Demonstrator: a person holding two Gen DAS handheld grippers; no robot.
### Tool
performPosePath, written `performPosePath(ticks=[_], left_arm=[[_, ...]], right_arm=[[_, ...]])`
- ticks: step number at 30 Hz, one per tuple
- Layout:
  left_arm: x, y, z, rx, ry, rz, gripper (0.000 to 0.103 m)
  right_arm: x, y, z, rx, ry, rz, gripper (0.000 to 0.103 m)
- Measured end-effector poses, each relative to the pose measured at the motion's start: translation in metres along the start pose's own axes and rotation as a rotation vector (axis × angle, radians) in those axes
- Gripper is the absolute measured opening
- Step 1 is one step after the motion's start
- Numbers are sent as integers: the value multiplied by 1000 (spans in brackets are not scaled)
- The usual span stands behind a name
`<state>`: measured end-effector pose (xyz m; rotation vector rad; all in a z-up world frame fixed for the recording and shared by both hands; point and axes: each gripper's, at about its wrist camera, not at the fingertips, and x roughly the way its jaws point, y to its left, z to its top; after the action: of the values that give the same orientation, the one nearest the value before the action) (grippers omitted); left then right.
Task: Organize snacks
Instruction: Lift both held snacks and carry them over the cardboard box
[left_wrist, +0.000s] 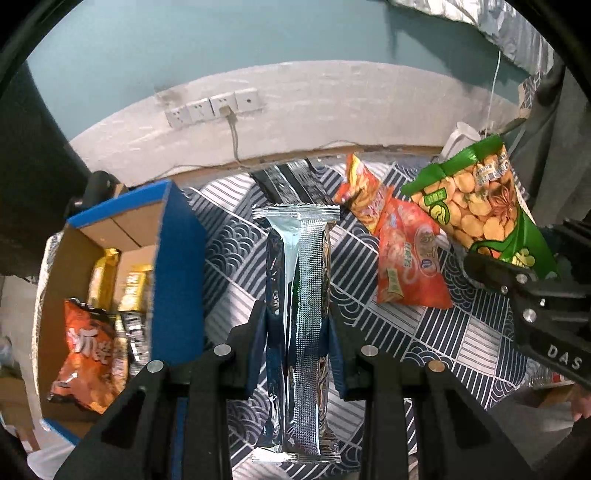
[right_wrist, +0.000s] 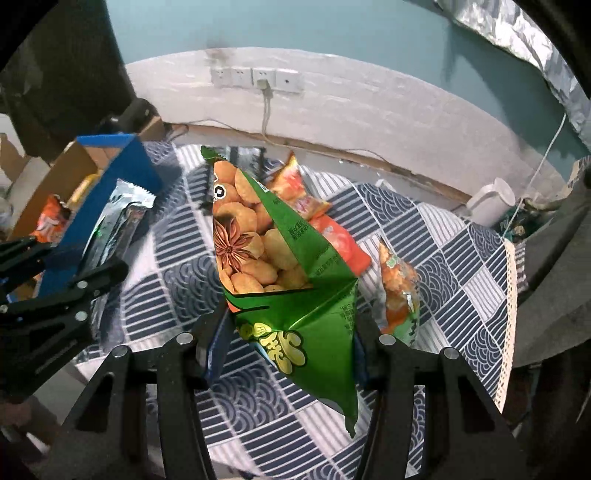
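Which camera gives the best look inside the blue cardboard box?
The left wrist view: the blue cardboard box opens toward it, showing an orange bag and gold packets inside. The right wrist view shows mostly its outer wall.

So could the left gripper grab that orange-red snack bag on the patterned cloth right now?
Probably not as things stand: the left gripper is shut on the silver packet, so its jaws are full. Nothing lies over the orange-red bag, so the way looks free once the packet is put down.

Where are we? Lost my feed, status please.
Left gripper shut on silver packet. Right gripper shut on green bag. Box unobstructed.
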<state>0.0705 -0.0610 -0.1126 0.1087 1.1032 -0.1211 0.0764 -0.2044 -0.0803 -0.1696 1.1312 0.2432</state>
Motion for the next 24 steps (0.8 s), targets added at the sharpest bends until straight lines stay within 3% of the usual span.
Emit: performPosePath(ticks=[15,24], left_arm=[[-60,62,-11,-86,-80,-7,31],[-61,117,-23,-159,-85,44,31]], right_arm=[[-33,75,25,-95,-60,72,53],[-26,127,48,-155,-63,108,53]])
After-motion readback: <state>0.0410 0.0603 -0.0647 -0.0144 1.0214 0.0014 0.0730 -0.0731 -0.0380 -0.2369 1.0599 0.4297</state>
